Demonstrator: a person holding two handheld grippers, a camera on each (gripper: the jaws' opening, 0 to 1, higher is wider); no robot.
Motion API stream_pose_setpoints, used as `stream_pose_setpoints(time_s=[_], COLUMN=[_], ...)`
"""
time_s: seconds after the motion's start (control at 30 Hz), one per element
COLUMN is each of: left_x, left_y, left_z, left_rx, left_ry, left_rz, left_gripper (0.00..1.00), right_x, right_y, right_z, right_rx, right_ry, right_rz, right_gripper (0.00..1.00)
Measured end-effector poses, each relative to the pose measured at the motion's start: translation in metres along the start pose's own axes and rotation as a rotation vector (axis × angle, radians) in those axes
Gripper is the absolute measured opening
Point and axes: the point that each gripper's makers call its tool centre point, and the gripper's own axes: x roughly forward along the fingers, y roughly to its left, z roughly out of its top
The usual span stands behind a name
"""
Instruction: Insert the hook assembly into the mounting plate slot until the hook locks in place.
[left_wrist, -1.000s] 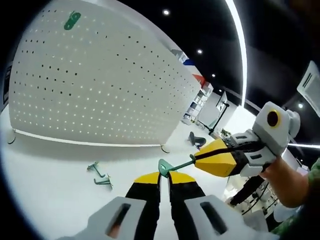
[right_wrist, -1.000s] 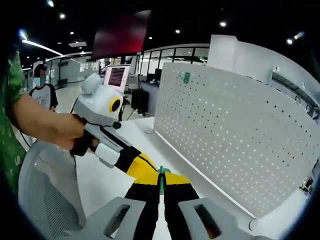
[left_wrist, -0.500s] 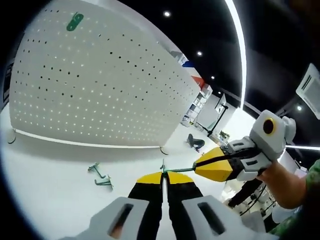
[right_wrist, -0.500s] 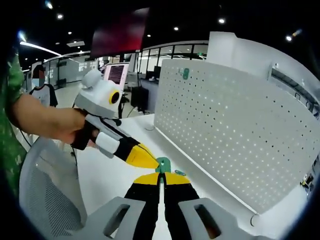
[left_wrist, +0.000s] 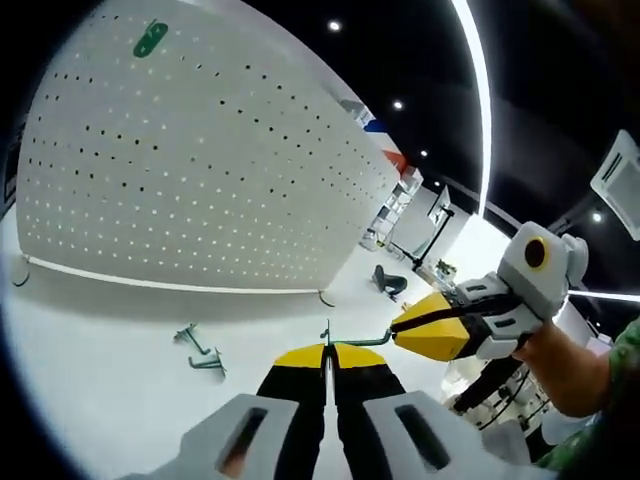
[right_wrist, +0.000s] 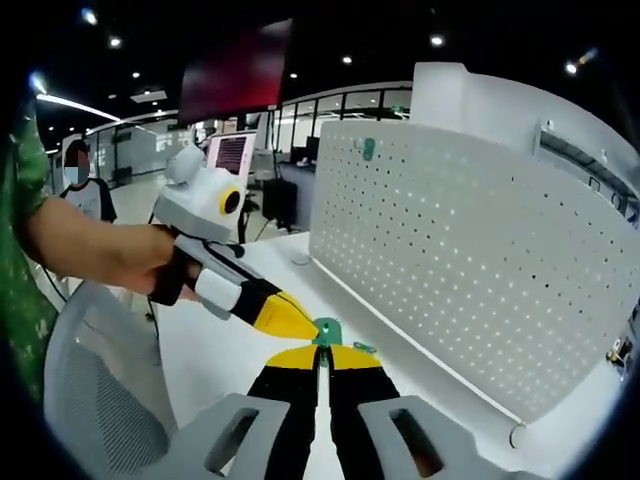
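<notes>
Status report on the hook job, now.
Left gripper shut on green plate. Right gripper shut on hook, the two parts meeting in mid-air. Spare hooks on table; pegboard stands beyond.

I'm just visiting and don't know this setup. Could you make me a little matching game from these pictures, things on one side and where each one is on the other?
Things:
1. green plate
2. loose green hooks
3. green piece
4. right tongs

Places:
A. lying on the white table in front of the pegboard
B. mounted high on the white pegboard
C. pinched at the tip of the left tongs
D. reaching in from the right of the left gripper view

Pairs: 1-C, 2-A, 3-B, 4-D
</notes>
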Motion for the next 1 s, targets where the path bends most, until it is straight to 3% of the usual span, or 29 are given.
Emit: stream_pose_setpoints(time_s=[0.53,1.0], left_x=[-0.012,-0.038], left_y=[0.002,-0.034], left_z=[0.000,0.007], left_rx=[0.054,0.164], left_ry=[0.041,0.139], left_rz=[-0.049,-0.321], left_gripper=[0.02,0.02], right_x=[-0.010,-0.019], right_y=[-0.012,0.004], right_z=[-0.006,0.009], right_rx=[0.020,0.101], right_ry=[0.007,-0.054], right_rz=[-0.005,0.116], right_gripper=[0.02,0.04])
